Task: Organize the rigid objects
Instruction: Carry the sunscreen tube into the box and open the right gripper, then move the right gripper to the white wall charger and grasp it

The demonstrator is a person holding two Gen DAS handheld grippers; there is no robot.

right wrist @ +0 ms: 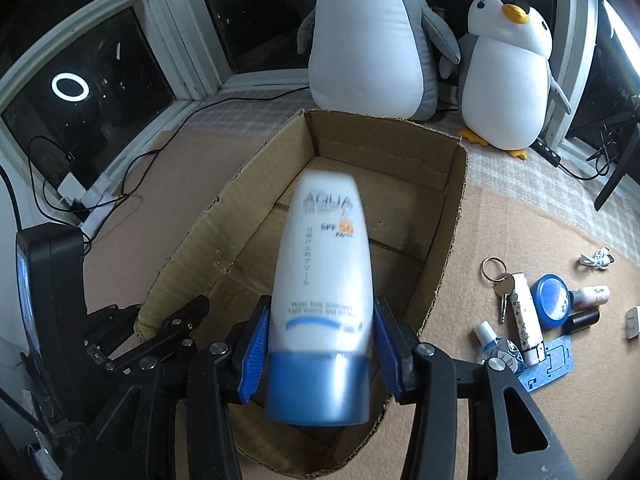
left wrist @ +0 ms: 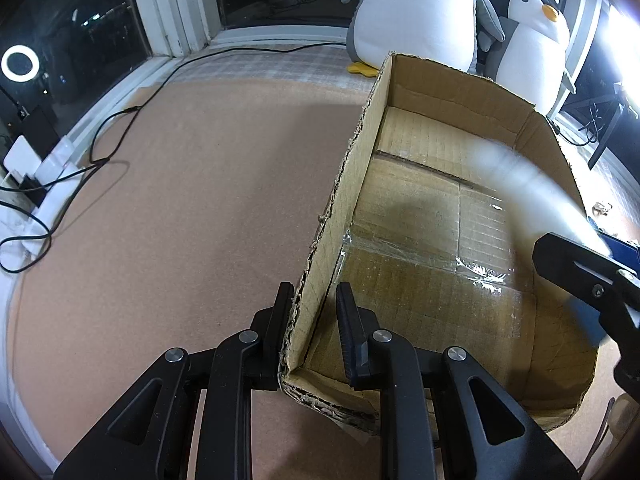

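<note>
An open cardboard box (left wrist: pixel 440 208) sits on the brown mat; it also shows in the right wrist view (right wrist: pixel 448 216). My left gripper (left wrist: pixel 312 316) straddles the box's left wall near its front corner and is shut on it. My right gripper (right wrist: pixel 320 340) is shut on a white sunscreen tube with a blue cap (right wrist: pixel 320 280), held over the box's near end, cap toward me. In the left wrist view the tube (left wrist: pixel 520 180) is a white blur above the box's right side, with the right gripper (left wrist: pixel 592 280) at the frame's right edge.
Two plush penguins (right wrist: pixel 508 80) stand behind the box. Right of the box lie keys (right wrist: pixel 500 284), a patterned tube (right wrist: pixel 528 316), a round blue tin (right wrist: pixel 554 294), small bottles (right wrist: pixel 592 294) and a blue card (right wrist: pixel 550 364). Cables (left wrist: pixel 96 152) run along the left window ledge.
</note>
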